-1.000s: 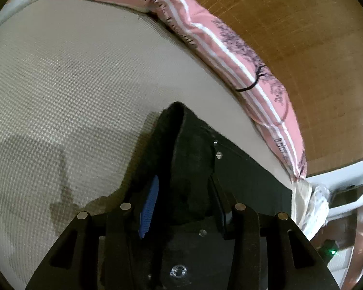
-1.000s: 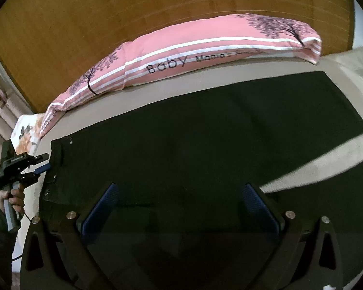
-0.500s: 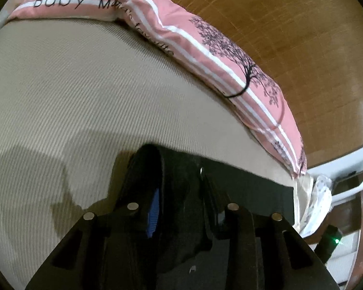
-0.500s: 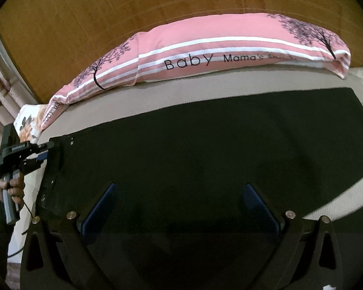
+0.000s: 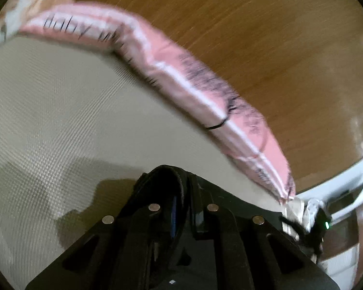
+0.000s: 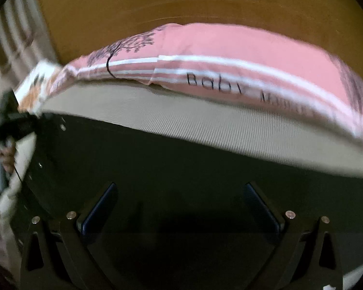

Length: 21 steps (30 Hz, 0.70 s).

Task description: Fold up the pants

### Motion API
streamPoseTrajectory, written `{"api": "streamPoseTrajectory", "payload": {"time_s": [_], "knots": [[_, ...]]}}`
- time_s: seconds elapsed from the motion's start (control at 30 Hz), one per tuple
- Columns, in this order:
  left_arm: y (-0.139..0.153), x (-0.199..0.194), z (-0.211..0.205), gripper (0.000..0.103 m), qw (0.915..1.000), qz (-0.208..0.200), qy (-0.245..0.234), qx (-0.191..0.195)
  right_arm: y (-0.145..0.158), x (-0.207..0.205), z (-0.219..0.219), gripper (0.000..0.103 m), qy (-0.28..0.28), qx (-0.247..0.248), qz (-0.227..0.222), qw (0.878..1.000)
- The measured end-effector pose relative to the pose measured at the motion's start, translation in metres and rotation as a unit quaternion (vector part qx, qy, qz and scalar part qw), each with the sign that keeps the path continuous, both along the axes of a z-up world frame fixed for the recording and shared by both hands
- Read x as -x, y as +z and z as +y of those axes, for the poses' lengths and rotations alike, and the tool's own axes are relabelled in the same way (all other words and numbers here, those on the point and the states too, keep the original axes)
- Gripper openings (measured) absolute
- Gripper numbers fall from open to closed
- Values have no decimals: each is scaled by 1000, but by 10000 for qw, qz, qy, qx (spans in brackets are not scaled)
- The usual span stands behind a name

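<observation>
The black pants [image 6: 171, 164] lie spread across the beige mattress [image 6: 205, 118]. In the left wrist view my left gripper [image 5: 182, 207] is shut on a bunched fold of the pants' waistband [image 5: 167, 176], lifted a little off the mattress. In the right wrist view my right gripper [image 6: 179, 203] is open, its fingers wide apart just over the middle of the pants, with no cloth between them. My left gripper also shows at the far left edge of the right wrist view [image 6: 17, 120], at the waistband corner.
A long pink striped pillow [image 6: 230, 65] lies along the far side of the mattress against a wooden headboard [image 5: 254, 36]. A floral cloth [image 6: 36, 84] sits at the mattress corner. A white rail [image 5: 338, 181] and clutter lie beyond the bed's edge.
Both views have shifted and blurred with motion. My left gripper has kept hold of the waistband and pulled back. My right gripper has moved lower and closer over the pants, still open.
</observation>
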<state>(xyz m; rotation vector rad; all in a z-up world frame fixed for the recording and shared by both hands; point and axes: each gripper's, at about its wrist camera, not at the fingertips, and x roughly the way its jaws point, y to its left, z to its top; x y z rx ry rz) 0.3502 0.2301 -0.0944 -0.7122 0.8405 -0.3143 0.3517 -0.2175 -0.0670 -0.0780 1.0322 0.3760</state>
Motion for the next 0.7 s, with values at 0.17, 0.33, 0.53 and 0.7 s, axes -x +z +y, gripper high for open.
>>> {"api": "streamPoseTrajectory", "payload": {"time_s": [0.17, 0.33, 0.53, 0.7], "knots": [[32, 27, -11, 8, 9981, -570, -184, -133, 2, -41, 8, 98, 1213, 389, 234, 9916], [52, 49, -15, 8, 9956, -878, -258, -190, -3, -71, 24, 95, 2292, 148, 814, 9699], [62, 67, -14, 7, 9939, -1069, -202, -162, -22, -96, 48, 85, 3083, 181, 1342, 9416], [63, 68, -16, 7, 9942, -1039, -163, -231, -40, -106, 53, 68, 3439, 73, 1815, 9213]]}}
